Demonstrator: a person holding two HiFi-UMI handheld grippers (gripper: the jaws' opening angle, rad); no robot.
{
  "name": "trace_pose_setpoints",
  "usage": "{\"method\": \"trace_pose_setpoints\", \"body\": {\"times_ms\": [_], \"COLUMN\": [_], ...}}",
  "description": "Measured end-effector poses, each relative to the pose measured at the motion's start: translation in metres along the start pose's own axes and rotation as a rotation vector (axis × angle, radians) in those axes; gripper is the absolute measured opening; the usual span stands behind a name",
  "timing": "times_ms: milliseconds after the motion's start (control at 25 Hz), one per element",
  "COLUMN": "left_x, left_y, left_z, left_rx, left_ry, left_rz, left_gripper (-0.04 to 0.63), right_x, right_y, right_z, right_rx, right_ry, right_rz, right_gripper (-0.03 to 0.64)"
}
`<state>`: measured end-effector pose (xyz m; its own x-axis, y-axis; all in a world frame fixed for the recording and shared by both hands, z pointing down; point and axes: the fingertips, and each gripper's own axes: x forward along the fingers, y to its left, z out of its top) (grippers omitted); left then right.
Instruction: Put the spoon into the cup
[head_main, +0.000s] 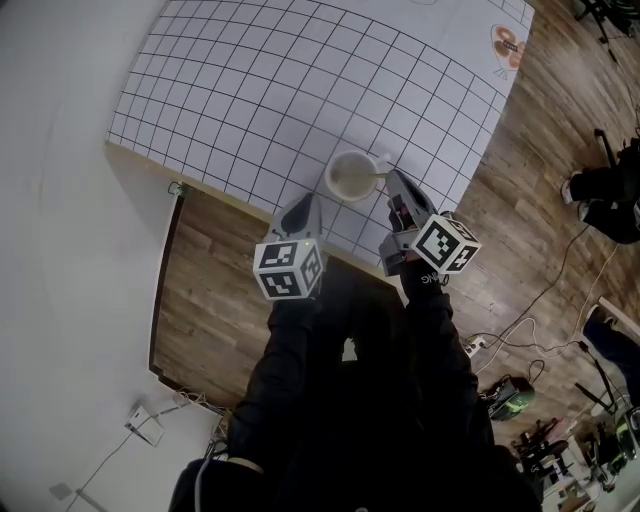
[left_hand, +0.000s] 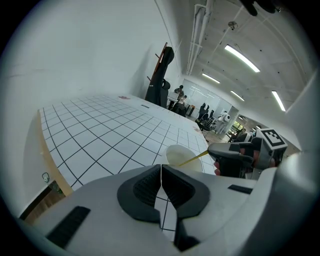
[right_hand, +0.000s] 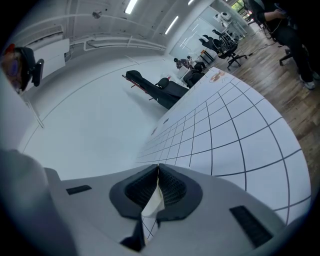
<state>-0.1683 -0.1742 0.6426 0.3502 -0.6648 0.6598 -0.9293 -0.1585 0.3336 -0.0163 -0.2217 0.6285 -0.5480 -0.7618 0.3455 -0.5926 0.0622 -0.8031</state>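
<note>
head view shows the cup (head_main: 331, 170) on the gridded table (head_main: 250, 90), at about 1 o'clock from the left gripper (head_main: 300, 210) and 9 o'clock from the right gripper (head_main: 393, 182). the left gripper is closed on nothing. the right gripper is pinched tight on the thin golden spoon (left_hand: 193, 159), which slants down into the cup's mouth. this looks like the insertion step. next, the right jaws need to part gently so the spoon settles inside without tipping the cup.
</note>
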Motion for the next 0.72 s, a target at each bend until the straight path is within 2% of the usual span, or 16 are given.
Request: {"method": "trace_pose_setpoints", "body": {"times_ms": [360, 720], "left_x": [-0.001, -0.009], "left_y": [0.007, 0.001], "left_z": [-0.003, 0.007], "left_rx": [0.001, 0.019], "left_ry": [0.006, -0.006], "left_rz": [-0.002, -0.007], "left_gripper": [0.035, 0.035], "right_x": [0.000, -0.010], "right_y": [-0.008, -0.010], "right_z": [-0.004, -0.005], "right_rx": [0.022, 0.033], "right_ry": [0.006, 0.023], "right_rz": [0.001, -0.027], "right_gripper": [0.031, 0.194]}}
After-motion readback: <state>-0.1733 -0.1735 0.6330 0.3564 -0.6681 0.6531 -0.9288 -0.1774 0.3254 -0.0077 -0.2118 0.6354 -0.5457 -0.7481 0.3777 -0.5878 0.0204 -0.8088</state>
